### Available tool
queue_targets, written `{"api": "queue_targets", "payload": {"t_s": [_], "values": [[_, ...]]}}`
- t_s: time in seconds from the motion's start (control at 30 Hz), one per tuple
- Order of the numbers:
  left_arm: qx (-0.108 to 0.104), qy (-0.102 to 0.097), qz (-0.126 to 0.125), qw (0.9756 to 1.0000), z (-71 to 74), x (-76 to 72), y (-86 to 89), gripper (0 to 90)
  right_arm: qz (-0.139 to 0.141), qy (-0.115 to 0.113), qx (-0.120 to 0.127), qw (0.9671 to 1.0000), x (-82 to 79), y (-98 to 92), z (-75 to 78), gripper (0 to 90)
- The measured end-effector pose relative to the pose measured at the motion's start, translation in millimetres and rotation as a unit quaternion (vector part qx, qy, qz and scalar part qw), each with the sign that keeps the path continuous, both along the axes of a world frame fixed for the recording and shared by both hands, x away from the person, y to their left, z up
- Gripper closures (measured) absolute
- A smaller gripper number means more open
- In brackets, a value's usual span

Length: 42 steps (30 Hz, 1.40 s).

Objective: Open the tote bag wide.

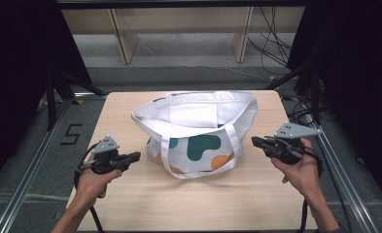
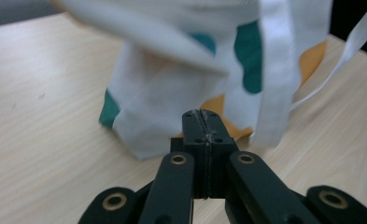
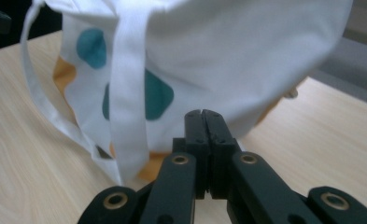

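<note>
Nearest the person, the left gripper [image 1: 132, 157] and right gripper [image 1: 255, 141] flank the tote bag [image 1: 198, 138], jaws pressed together on nothing, so I judge no grasp is made yet. Mid-table [image 1: 130, 204], the bag stands mouth up, long axis running gripper to gripper, handles [image 1: 165, 155] drooping over its near face.

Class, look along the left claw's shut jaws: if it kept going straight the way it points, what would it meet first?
Most likely the tote bag: the left claw aims at its lower side panel, with bare table between; depth is unclear.
</note>
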State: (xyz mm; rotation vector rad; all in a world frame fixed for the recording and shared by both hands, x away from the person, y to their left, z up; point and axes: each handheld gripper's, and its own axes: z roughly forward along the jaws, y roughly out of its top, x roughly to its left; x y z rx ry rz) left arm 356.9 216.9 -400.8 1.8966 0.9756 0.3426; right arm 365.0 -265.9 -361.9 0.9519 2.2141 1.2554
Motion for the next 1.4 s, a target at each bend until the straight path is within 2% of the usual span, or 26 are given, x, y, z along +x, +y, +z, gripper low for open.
{"api": "queue_targets", "payload": {"t_s": [0.07, 0.1, 0.13, 0.2, 0.27, 0.3, 0.33, 0.37, 0.43, 0.5, 0.53, 0.63, 0.67, 0.73, 0.8, 0.83, 0.87, 0.9, 0.97, 1.0, 1.07, 1.13, 1.17, 1.27, 1.3, 1.4], "values": [[0.000, -0.012, -0.008, 0.9999, 16.4, 4.3, -4.2, 89.5, 0.008, -0.005, 0.001, 1.0000, 3.3, 3.2, 13.0, 90.0], [0.006, -0.019, -0.007, 0.9998, 24.9, 6.6, -6.1, 89.5, 0.006, -0.021, 0.006, 0.9998, 5.8, 5.9, 17.9, 90.0], [0.004, -0.021, -0.007, 0.9997, 32.3, 9.5, -8.1, 89.5, 0.010, -0.016, 0.001, 0.9998, 7.7, 6.6, 24.8, 90.0], [0.001, -0.028, -0.009, 0.9996, 45.7, 15.6, -11.8, 89.4, 0.016, -0.031, -0.001, 0.9994, 13.9, 9.0, 34.5, 90.0], [0.013, -0.035, -0.011, 0.9992, 56.9, 21.0, -15.8, 89.4, 0.009, -0.029, 0.006, 0.9995, 16.9, 14.2, 41.4, 90.0], [0.015, -0.036, -0.009, 0.9992, 61.6, 23.2, -17.8, 89.4, 0.016, -0.039, -0.001, 0.9991, 20.6, 14.0, 45.9, 90.0], [0.012, -0.038, -0.011, 0.9992, 65.1, 25.8, -20.1, 89.3, 0.019, -0.034, 0.002, 0.9992, 22.2, 15.3, 49.9, 90.0], [0.025, -0.037, -0.014, 0.9989, 69.3, 28.1, -21.4, 89.3, 0.016, -0.039, 0.004, 0.9991, 24.3, 16.5, 53.4, 90.0], [0.026, -0.041, -0.010, 0.9988, 74.5, 34.3, -25.9, 89.1, 0.012, -0.046, 0.010, 0.9988, 29.4, 19.3, 60.2, 90.0], [0.028, -0.037, -0.009, 0.9989, 78.8, 42.0, -28.2, 89.0, 0.014, -0.032, 0.005, 0.9994, 35.6, 21.4, 66.9, 90.0], [0.033, -0.037, -0.012, 0.9987, 80.2, 46.1, -28.6, 89.0, 0.012, -0.037, 0.005, 0.9992, 39.9, 23.6, 68.3, 90.0], [0.038, -0.035, -0.006, 0.9987, 82.1, 57.6, -33.3, 88.7, 0.014, -0.029, -0.009, 0.9994, 51.5, 29.7, 73.4, 90.0], [0.040, -0.034, -0.002, 0.9986, 82.5, 61.6, -34.4, 88.6, 0.015, -0.034, -0.023, 0.9991, 55.5, 31.0, 74.9, 90.0], [0.030, -0.030, 0.001, 0.9991, 82.3, 69.9, -37.8, 88.5, 0.002, -0.034, -0.028, 0.9990, 63.0, 35.1, 75.7, 90.0], [0.040, -0.032, 0.005, 0.9987, 81.2, 77.8, -40.1, 88.5, -0.004, -0.015, -0.038, 0.9991, 70.4, 37.3, 75.4, 90.0], [0.042, -0.030, 0.008, 0.9986, 79.7, 82.3, -41.2, 88.5, -0.008, -0.024, -0.048, 0.9985, 76.2, 38.1, 73.1, 90.0], [0.049, -0.028, 0.013, 0.9983, 77.3, 88.1, -41.9, 88.5, -0.014, -0.012, -0.052, 0.9985, 80.3, 39.7, 70.0, 90.0], [0.055, -0.030, 0.017, 0.9979, 74.5, 91.8, -42.2, 88.4, -0.013, -0.014, -0.073, 0.9972, 87.6, 38.8, 66.1, 90.0], [0.056, -0.017, 0.026, 0.9979, 65.4, 101.3, -40.9, 88.2, -0.015, 0.017, -0.085, 0.9962, 95.5, 38.1, 58.9, 90.0], [0.053, -0.008, 0.029, 0.9982, 59.8, 105.5, -40.0, 88.2, -0.021, 0.021, -0.096, 0.9949, 101.2, 36.3, 54.0, 90.0], [0.047, 0.008, 0.033, 0.9983, 47.4, 112.4, -37.5, 88.0, -0.027, 0.047, -0.106, 0.9928, 110.0, 33.9, 40.4, 90.0], [0.050, 0.020, 0.038, 0.9978, 33.7, 117.3, -36.7, 88.0, -0.033, 0.069, -0.114, 0.9906, 116.3, 30.9, 25.7, 90.0], [0.060, 0.027, 0.034, 0.9973, 26.9, 119.5, -35.4, 88.0, -0.034, 0.078, -0.116, 0.9896, 118.5, 29.6, 18.2, 90.0], [0.062, 0.053, 0.033, 0.9961, 3.4, 123.0, -34.4, 88.4, -0.032, 0.108, -0.115, 0.9870, 121.4, 30.1, -6.8, 90.0], [0.064, 0.060, 0.035, 0.9955, -5.1, 123.3, -34.3, 88.7, -0.024, 0.122, -0.127, 0.9841, 121.7, 29.9, -14.0, 90.0], [0.070, 0.082, 0.032, 0.9936, -27.4, 122.1, -33.1, 89.4, -0.019, 0.134, -0.132, 0.9819, 123.0, 30.1, -37.9, 90.0]]}}
